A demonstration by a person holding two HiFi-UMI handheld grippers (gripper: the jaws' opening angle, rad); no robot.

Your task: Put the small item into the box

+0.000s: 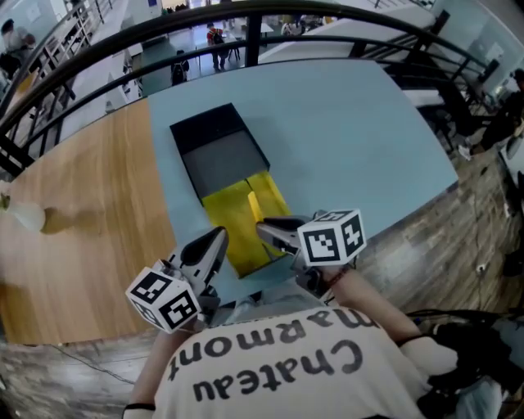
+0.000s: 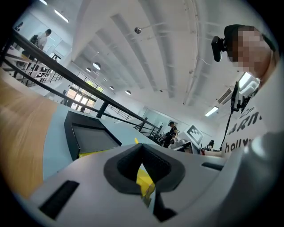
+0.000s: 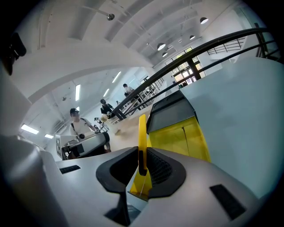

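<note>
A black box point(image 1: 217, 155) with a dark grey inside lies on the pale blue tabletop point(image 1: 344, 139), and its yellow flaps point(image 1: 233, 225) are spread toward me. My right gripper point(image 1: 264, 229) is shut on one narrow yellow flap point(image 1: 253, 206) and holds it upright; in the right gripper view this flap point(image 3: 142, 131) stands edge-on between the pads of the right gripper point(image 3: 142, 155). My left gripper point(image 1: 219, 237) hovers by the flaps' left near corner, jaws together and holding nothing. Yellow card point(image 2: 144, 179) shows below the left gripper point(image 2: 142, 146). No small item is visible.
The left part of the table is wood point(image 1: 82, 221), with a white object point(image 1: 24, 217) near its left edge. A dark railing point(image 1: 246, 20) curves behind the table. The table's near edge lies just under the grippers. People stand far off in the hall.
</note>
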